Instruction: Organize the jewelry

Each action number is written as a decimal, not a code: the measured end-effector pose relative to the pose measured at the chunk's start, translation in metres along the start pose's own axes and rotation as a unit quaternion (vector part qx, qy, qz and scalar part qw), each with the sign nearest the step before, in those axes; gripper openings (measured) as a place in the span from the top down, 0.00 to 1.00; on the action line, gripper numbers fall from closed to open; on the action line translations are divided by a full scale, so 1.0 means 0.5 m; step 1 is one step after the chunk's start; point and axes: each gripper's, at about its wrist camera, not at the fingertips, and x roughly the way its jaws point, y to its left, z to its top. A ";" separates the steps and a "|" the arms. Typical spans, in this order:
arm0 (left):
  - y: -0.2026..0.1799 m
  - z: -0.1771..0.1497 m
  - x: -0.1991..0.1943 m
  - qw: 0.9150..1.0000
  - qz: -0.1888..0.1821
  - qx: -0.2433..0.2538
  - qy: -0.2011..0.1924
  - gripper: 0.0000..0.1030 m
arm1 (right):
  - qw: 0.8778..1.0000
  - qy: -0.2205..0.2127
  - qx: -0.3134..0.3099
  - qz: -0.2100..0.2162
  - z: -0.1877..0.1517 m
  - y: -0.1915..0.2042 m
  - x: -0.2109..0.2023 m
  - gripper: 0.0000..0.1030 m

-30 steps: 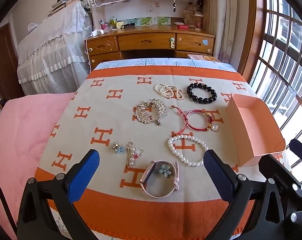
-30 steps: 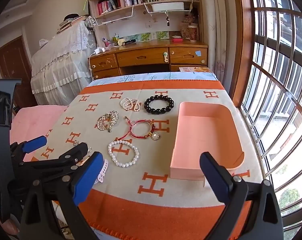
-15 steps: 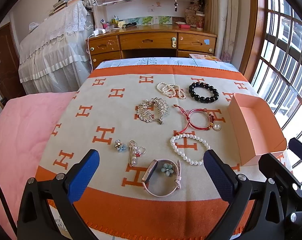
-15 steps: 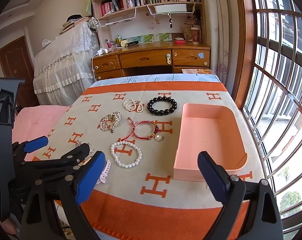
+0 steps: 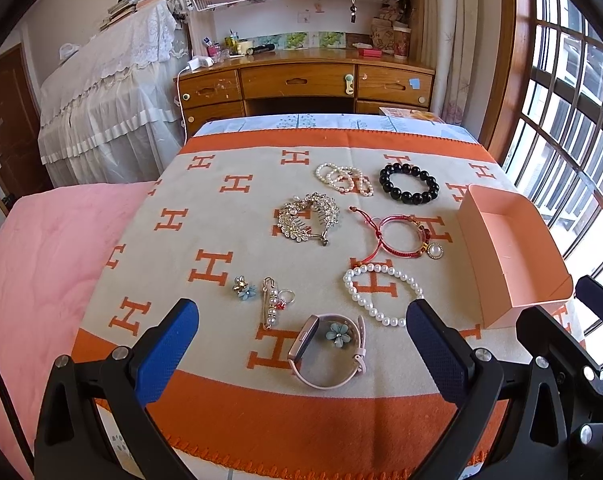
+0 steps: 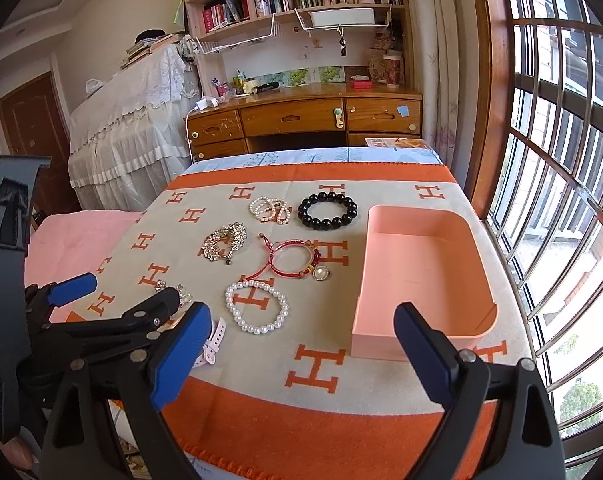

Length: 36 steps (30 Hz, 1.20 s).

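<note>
Step in hand: approach, nothing collected. Left tool [image 5: 301,336] and right tool [image 6: 301,344] both spread apart, empty. Next: close on the watch [image 5: 327,350] just ahead of left tool, transfer to pink box [image 6: 421,264].

Clear airspace above flat-lying jewelry [image 5: 384,294]

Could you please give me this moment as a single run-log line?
phase: pre-grasp | left gripper: open, above pink watch | right gripper: open, empty | pink box: empty | jewelry on blanket
</note>
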 end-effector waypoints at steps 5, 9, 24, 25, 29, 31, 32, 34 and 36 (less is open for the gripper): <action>0.000 0.000 -0.007 1.000 -0.002 0.000 -0.004 0.01 | 1.000 -0.006 -0.001 0.002 -0.007 0.011 -0.007 0.09; 0.000 -0.001 -0.010 1.000 -0.005 -0.002 -0.004 0.01 | 1.000 -0.010 -0.001 0.003 -0.010 0.017 -0.015 0.09; 0.007 -0.019 -0.054 1.000 -0.014 -0.003 -0.022 0.01 | 1.000 -0.026 0.006 0.011 -0.019 0.015 -0.058 0.09; 0.007 -0.019 -0.057 1.000 -0.015 -0.003 -0.023 0.01 | 1.000 -0.026 0.005 0.011 -0.019 0.015 -0.059 0.09; 0.014 -0.017 -0.061 1.000 -0.019 0.004 -0.024 0.01 | 0.999 -0.030 -0.001 0.010 -0.018 0.023 -0.066 0.09; 0.015 -0.013 -0.059 0.999 -0.022 0.015 -0.018 0.01 | 0.999 -0.029 -0.004 0.014 -0.015 0.024 -0.068 0.09; 0.016 -0.013 -0.057 0.999 -0.022 0.018 -0.015 0.01 | 0.999 -0.027 -0.003 0.018 -0.014 0.025 -0.066 0.09; 0.019 -0.011 -0.053 1.000 -0.021 0.021 -0.009 0.01 | 1.000 -0.022 0.002 0.022 -0.008 0.020 -0.062 0.09; 0.022 -0.009 -0.051 0.999 -0.030 0.023 -0.006 0.01 | 0.999 -0.015 0.006 0.027 0.000 0.015 -0.056 0.09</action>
